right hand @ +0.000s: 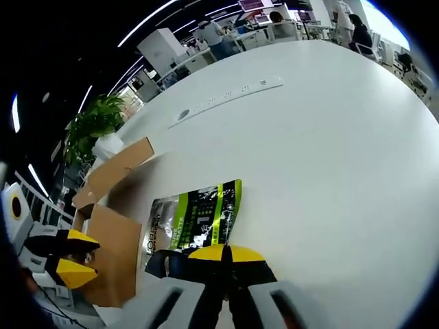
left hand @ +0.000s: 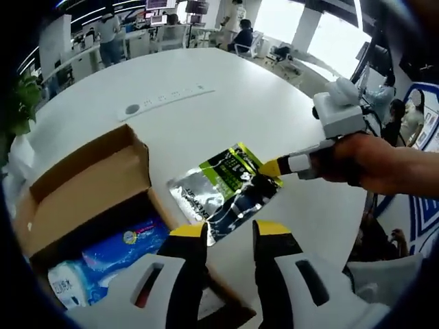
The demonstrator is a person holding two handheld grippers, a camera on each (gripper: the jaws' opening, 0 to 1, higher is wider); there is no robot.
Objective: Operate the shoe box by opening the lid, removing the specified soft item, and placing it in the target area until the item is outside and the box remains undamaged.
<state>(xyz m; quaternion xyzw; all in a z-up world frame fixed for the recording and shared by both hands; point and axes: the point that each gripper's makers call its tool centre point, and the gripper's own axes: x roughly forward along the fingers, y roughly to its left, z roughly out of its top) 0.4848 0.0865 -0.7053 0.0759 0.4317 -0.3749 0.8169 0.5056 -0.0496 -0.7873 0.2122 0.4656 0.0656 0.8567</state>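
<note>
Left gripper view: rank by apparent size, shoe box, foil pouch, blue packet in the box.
1. shoe box, largest
2. foil pouch
3. blue packet, partly hidden, so its rank against the pouch is unsure.

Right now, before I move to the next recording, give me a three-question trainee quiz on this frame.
1. True or false: the shoe box has its lid open.
2. Which gripper is shut on the green and black pouch? A) left gripper B) right gripper
3. Fill in: the pouch lies on the white ____, outside the box.

Key:
1. True; the cardboard flap stands up and blue packets show inside.
2. B; in the left gripper view its yellow tips pinch the pouch's edge, while the left gripper's jaws stand apart.
3. table.
</note>
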